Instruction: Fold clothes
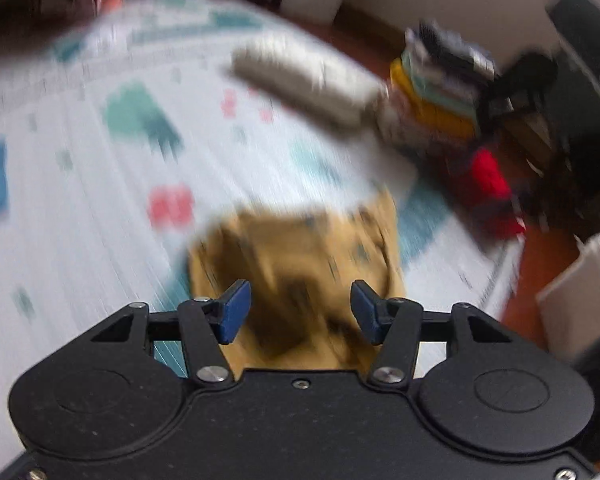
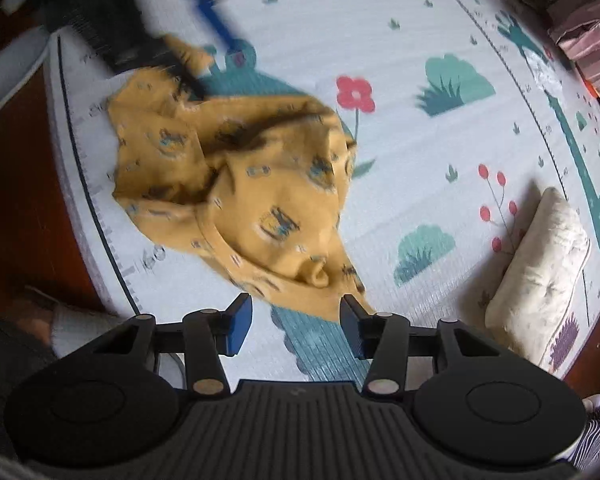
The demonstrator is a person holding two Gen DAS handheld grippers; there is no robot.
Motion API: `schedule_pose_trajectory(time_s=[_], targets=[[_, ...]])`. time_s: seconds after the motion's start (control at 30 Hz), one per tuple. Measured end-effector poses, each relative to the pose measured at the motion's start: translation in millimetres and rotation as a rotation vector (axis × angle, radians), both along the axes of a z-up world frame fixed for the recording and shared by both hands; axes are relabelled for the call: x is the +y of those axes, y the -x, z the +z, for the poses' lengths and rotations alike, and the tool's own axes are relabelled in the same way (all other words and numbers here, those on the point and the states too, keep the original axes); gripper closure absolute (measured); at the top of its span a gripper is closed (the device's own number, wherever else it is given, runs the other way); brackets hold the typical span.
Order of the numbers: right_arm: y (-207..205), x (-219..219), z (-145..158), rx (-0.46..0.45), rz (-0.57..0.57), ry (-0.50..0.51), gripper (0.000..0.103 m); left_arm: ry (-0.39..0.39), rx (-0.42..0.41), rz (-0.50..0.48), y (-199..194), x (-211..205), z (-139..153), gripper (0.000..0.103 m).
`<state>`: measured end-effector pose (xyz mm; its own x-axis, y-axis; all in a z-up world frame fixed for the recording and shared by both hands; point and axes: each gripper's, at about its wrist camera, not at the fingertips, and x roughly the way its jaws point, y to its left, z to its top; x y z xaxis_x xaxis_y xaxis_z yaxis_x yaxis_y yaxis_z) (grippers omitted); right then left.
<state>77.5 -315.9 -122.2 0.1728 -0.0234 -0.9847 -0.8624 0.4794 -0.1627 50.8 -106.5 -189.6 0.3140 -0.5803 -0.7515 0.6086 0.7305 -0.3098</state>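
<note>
The left wrist view is smeared by motion blur, so little in it reads sharply. The left gripper [image 1: 300,312] shows its blue-padded fingers [image 1: 234,312] standing apart, with nothing pinched between them; past the gap lies the mustard-yellow garment [image 1: 300,240], crumpled, its printed pattern too blurred to make out. Whether the cloth touches the pads cannot be told. Farther off, a pale folded item [image 1: 303,84] lies on the play mat [image 1: 80,200], and beyond the mat's edge sits a stack of coloured clothes [image 1: 439,96] with something red [image 1: 491,188] beside it; their exact shapes are lost in the blur.

The right wrist view is clearer. The right gripper [image 2: 296,324] points down at the mat, its fingers partly open and empty, one pad just beside the nearest corner of the garment [image 2: 240,168]. The garment lies bunched in a rumpled heap near the mat's edge, with small blue-and-yellow prints. The other gripper, seen as a dark blur with a blue finger [image 2: 216,20], hovers at the garment's far side. A cream cushion-like bundle [image 2: 539,272] rests on the mat [image 2: 419,32] to the right, partly cut off by the gripper body.

No container is visible in either view.
</note>
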Motion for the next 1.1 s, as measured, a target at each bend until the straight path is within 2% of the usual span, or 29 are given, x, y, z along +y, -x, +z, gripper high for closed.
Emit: schedule_pose_trajectory(time_s=[0.17,0.3,0.43,0.5,0.53,0.57,0.6,0.67,0.77,0.8,0.87,0.9,0.97,1.1], targets=[[-3,-10,-11,0.012,-0.015,0.047,0.053,0.007,0.126,-0.045,37,-35,-34,0.048],[-1,-15,-12,0.007,-0.018,0.031,0.052,0.028,0.214,0.010,38,-57,-53,0.048],[-3,-24,-16,0.003,-0.016,-0.002,0.052,0.087,0.300,0.091,27,-64,-69,0.049],[-5,-32,-20,0.006,-0.021,-0.012,0.052,0.136,0.354,0.121,22,-65,-76,0.060],[-7,-37,-23,0.007,-0.025,-0.014,0.052,0.152,0.371,0.129,20,-64,-77,0.083],[-9,-42,-27,0.006,-0.029,-0.012,0.052,0.148,0.370,0.122,21,-66,-76,0.097],[-11,-47,-30,0.008,-0.033,-0.009,0.052,0.141,0.361,0.112,21,-67,-73,0.097],[-14,-56,-37,0.012,-0.043,-0.012,0.052,0.098,0.274,0.064,26,-68,-59,0.099],[-17,-65,-48,0.010,-0.032,-0.020,0.052,-0.018,0.062,-0.046,37,-72,-36,0.099],[-17,-67,-52,0.008,-0.018,-0.018,0.052,-0.103,-0.064,-0.112,46,-76,-28,0.099],[-19,-68,-58,0.001,0.013,-0.022,0.052,-0.274,-0.346,-0.340,76,-85,-21,0.099],[-21,-68,-61,-0.002,0.029,-0.027,0.052,-0.315,-0.436,-0.452,92,-85,-20,0.099],[-25,-66,-64,-0.005,0.061,-0.051,0.052,-0.342,-0.507,-0.574,114,-84,-21,0.099],[-32,-60,-72,0.032,0.116,-0.113,0.053,-0.461,-0.706,-0.813,165,-80,-41,0.099]])
